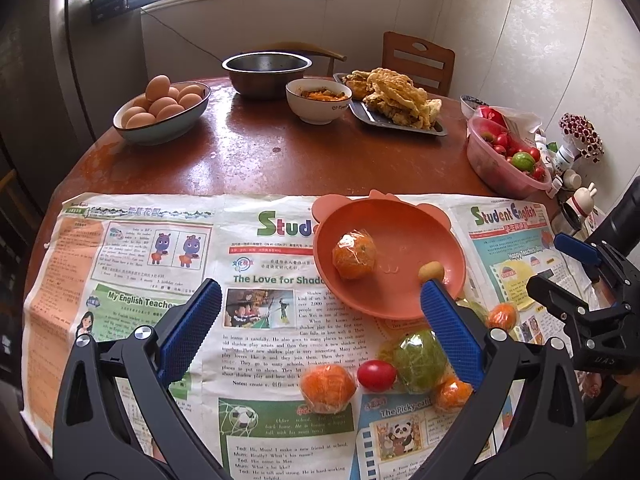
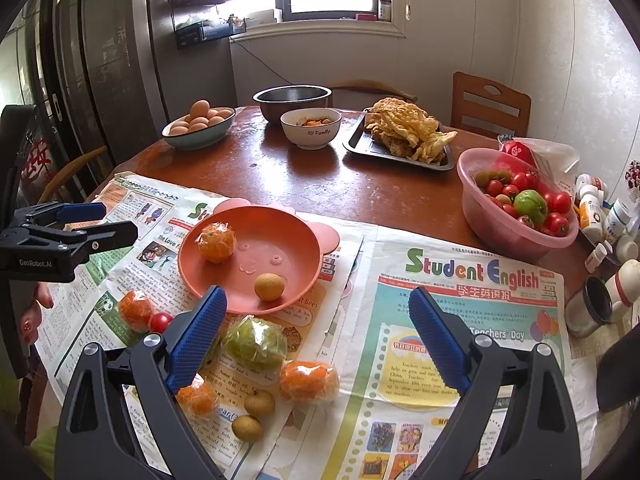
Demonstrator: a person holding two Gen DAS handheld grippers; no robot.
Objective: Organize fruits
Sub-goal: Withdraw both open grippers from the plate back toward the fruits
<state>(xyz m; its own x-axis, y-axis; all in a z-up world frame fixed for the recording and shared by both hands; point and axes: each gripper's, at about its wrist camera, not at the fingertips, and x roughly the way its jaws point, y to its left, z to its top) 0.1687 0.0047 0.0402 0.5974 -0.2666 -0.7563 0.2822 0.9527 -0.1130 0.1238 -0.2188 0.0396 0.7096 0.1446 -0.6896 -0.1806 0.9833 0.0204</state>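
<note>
An orange plate (image 1: 404,292) (image 2: 288,236) lies on newspaper and holds a wrapped peeled orange (image 1: 354,255) (image 2: 216,242) and a small tan longan (image 1: 431,270) (image 2: 269,286). On the paper in front of it lie more wrapped oranges (image 1: 327,387) (image 2: 308,381), a wrapped green fruit (image 1: 418,360) (image 2: 255,343), a red cherry tomato (image 1: 376,375) (image 2: 161,322) and two longans (image 2: 259,403). My left gripper (image 1: 320,312) is open and empty above the paper, left of the fruit. My right gripper (image 2: 318,322) is open and empty above the loose fruit.
Farther back on the round brown table (image 1: 280,152) stand a bowl of eggs (image 1: 160,110), a steel bowl (image 1: 266,72), a white food bowl (image 1: 318,100), a tray of fried food (image 1: 394,100) and a pink basin of tomatoes (image 2: 516,208). Bottles (image 2: 600,216) crowd the right edge.
</note>
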